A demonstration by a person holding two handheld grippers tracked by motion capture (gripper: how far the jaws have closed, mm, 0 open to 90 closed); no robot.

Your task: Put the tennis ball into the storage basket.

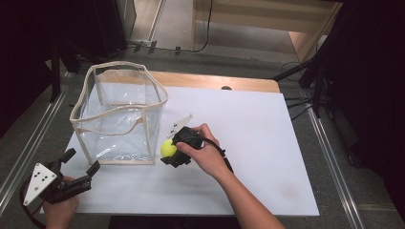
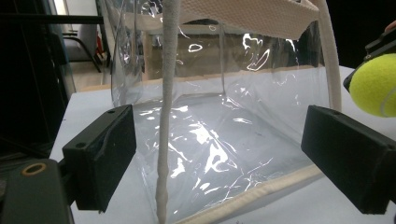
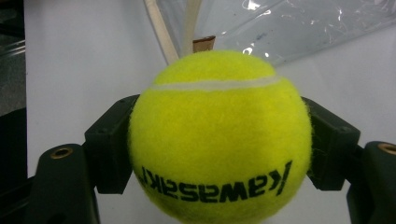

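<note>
The right gripper is clamped on a yellow tennis ball. In the right gripper view, both black jaws press against opposite sides of the ball, which carries a white seam across its upper part and black lettering, seen upside down, across its lower part. The ball fills the gap between the jaws completely. In the high view, the right hand wraps the gripper body from above, and the forearm enters from the bottom edge. The gripper cable runs back along the wrist.

The held ball sits just beside the near right corner of a clear bag, low and close to the surface. Whether the ball touches the bag wall or the surface cannot be told. The bag stands upright with its mouth open. Its walls are transparent plastic, and a cream fabric trim runs along the rim and the bottom edges.

The left gripper has its jaws set wide apart with nothing between them. It is held by the left hand at the near left corner of the surface, near the bag but apart from it. In the left gripper view, the jaws frame the bag, and the ball appears at the right edge.

The surface is a white board laid over a wooden top.
</note>
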